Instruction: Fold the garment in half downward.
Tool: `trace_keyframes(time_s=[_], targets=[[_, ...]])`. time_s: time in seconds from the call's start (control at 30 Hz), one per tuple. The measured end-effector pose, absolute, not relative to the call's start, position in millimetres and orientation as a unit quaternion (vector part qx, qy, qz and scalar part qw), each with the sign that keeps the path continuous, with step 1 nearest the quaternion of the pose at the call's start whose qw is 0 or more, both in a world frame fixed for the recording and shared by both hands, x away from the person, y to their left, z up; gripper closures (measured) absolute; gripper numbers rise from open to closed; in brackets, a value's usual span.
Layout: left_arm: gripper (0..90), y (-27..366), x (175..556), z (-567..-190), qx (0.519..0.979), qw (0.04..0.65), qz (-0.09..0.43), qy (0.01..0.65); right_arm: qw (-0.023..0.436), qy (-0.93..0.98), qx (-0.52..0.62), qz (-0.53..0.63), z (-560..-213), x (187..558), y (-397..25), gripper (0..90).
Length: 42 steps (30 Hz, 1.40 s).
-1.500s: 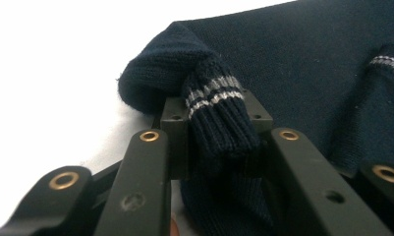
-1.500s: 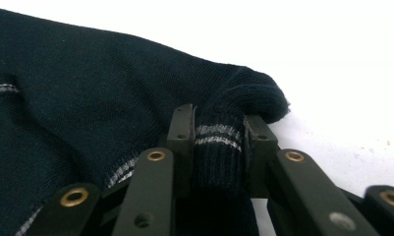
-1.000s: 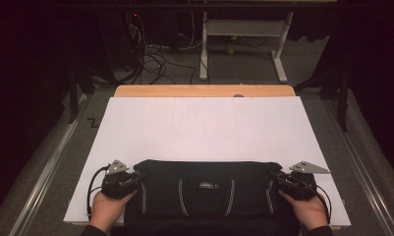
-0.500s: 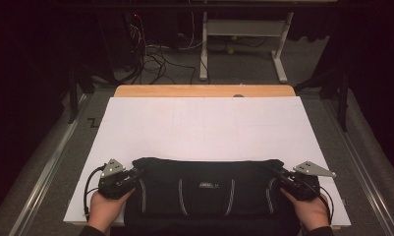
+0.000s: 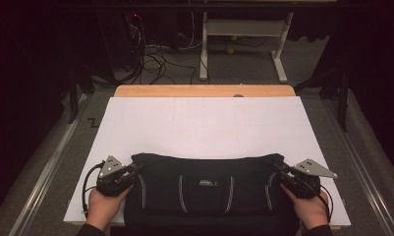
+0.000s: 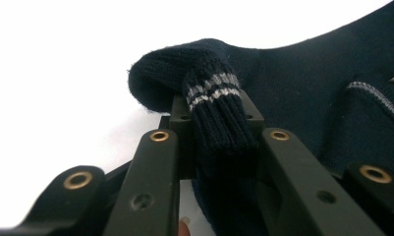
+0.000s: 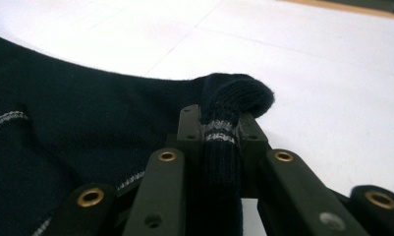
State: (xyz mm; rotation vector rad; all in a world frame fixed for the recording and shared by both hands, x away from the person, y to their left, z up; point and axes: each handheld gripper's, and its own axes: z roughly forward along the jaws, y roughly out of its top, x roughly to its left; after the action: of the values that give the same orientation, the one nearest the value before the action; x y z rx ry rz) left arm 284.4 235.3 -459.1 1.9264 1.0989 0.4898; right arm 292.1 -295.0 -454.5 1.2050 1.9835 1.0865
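Folding looks in hand: the left tongs [image 5: 131, 171] and right tongs [image 5: 279, 171] each clench a ribbed cuff of the dark sweater [image 5: 204, 189]; it lies stretched between them on the counter [image 5: 204, 123]; next, probably, both corners lift together, keeping the cloth taut.

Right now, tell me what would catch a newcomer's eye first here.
A dark garment with thin pale stripes lies spread across the near edge of the white table. The left gripper and the right gripper each pinch one of its ends. In the gripper views, a ribbed striped cuff sits clamped between the jaws.
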Motion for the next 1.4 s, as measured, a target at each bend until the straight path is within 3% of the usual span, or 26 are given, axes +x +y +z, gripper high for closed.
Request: trace_keyframes(time_s=[0.87, 1.4], targets=[[73.4, 231.0, 392.3, -435.8, 0.781, 0.36, 0.229, 0.456, 0.313, 0.731, 0.47, 0.382, -430.3, 392.2, -273.8, 78.2], [73.3, 236.2, 418.7, -413.5, 0.728, 0.406, 0.254, 0.491, 0.367, 0.719, 0.45, 0.382, -395.8, 426.6, -265.5, 77.9]])
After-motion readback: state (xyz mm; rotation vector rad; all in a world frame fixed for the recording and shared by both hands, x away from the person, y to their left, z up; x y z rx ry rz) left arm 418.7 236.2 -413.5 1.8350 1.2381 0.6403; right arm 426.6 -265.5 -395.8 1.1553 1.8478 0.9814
